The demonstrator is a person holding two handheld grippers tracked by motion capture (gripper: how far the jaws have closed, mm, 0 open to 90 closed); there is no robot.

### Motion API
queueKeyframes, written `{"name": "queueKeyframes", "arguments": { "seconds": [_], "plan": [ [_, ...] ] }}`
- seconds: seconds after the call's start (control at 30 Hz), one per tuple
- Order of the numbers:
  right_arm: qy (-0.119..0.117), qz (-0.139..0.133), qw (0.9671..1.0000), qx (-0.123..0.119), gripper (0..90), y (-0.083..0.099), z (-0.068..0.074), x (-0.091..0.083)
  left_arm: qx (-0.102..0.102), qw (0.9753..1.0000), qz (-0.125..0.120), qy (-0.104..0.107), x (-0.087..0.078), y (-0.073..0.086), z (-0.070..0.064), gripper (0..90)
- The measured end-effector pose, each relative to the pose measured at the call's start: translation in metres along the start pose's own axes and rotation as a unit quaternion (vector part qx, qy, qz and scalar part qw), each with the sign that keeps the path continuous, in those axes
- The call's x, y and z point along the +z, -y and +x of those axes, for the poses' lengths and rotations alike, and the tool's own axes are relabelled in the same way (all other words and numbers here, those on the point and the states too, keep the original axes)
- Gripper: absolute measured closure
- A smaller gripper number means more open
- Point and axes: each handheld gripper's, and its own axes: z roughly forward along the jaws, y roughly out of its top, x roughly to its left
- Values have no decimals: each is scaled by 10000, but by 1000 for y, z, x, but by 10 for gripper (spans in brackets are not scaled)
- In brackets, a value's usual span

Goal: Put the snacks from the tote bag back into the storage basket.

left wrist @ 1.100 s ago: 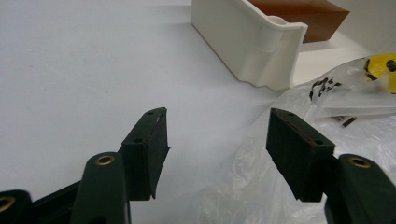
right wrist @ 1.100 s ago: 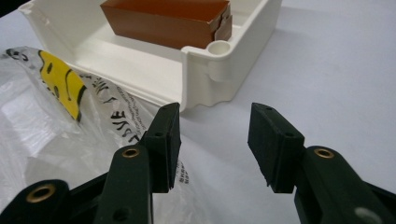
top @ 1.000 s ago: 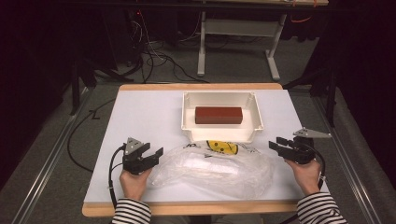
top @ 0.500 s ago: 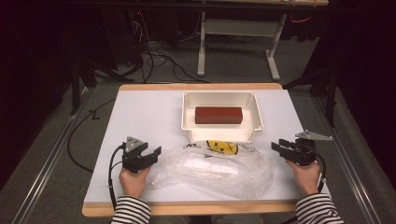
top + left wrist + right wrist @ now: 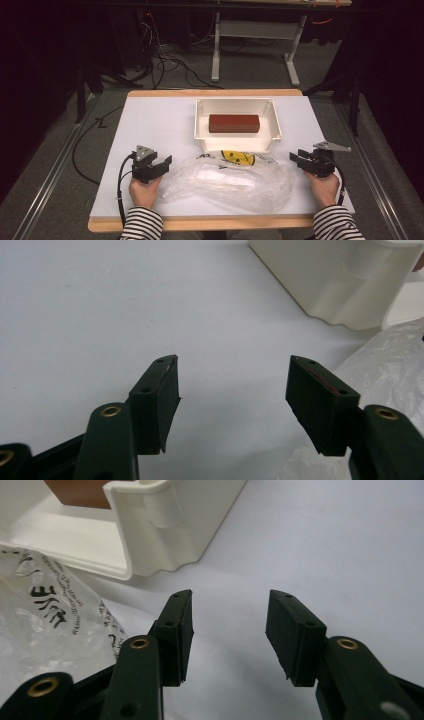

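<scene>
Clear plastic is what everything here turns on: a crumpled see-through bag (image 5: 227, 180) with a yellow print and black lettering is spread flat on the near half of the white tabletop (image 5: 155, 125), and nothing has been done to it yet as far as can be judged. It is not lifted, not opened, not gripped. Just past it sits a white bin (image 5: 236, 145) with a reddish-brown brick (image 5: 234, 123) lying inside, untouched. So the job looks to be right at the start, with pretty much all of it left: the bag has to be taken hold of first, and whatever comes after (probably something with that brick and the bag) is only a guess.

As for the tools: the left tool (image 5: 161, 163) is held at the bag's left end, jaws spread wide with bare tabletop seen between them in the left gripper view (image 5: 232, 390). The bag's edge (image 5: 395, 360) is seen just beside its one jaw; whether the film is actually brushed there can't be told.

The right tool (image 5: 299, 158) is parked at the bag's right end, also opened wide, nothing between the jaws in the right gripper view (image 5: 230, 630). The printed film (image 5: 55, 615) lies close by, the bin's corner (image 5: 160, 530) a bit further ahead.
</scene>
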Motion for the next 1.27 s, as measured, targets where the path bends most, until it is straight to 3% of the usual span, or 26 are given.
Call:
{"name": "queueKeyframes", "arguments": {
  "seconds": [0.5,0.83,0.97,1.03,1.1,1.27],
  "plan": [
    [143,-80,9999,31,537,2,-4,12,-60,9999,44,-146,11,2,4,379],
    [115,-178,9996,199,531,8,-7,16,-91,9997,113,-216,16,3,6,372],
    [153,-131,9997,128,527,8,-4,17,-74,9996,112,-240,17,3,5,369],
    [205,-58,9997,-129,523,8,0,19,-26,9996,120,-245,16,3,5,365],
    [231,-21,9995,-220,518,8,2,20,-15,9997,113,-235,16,4,4,362],
    [197,-46,9997,-134,504,8,-1,20,-10,9998,104,-186,16,4,4,358]
  ]
}}
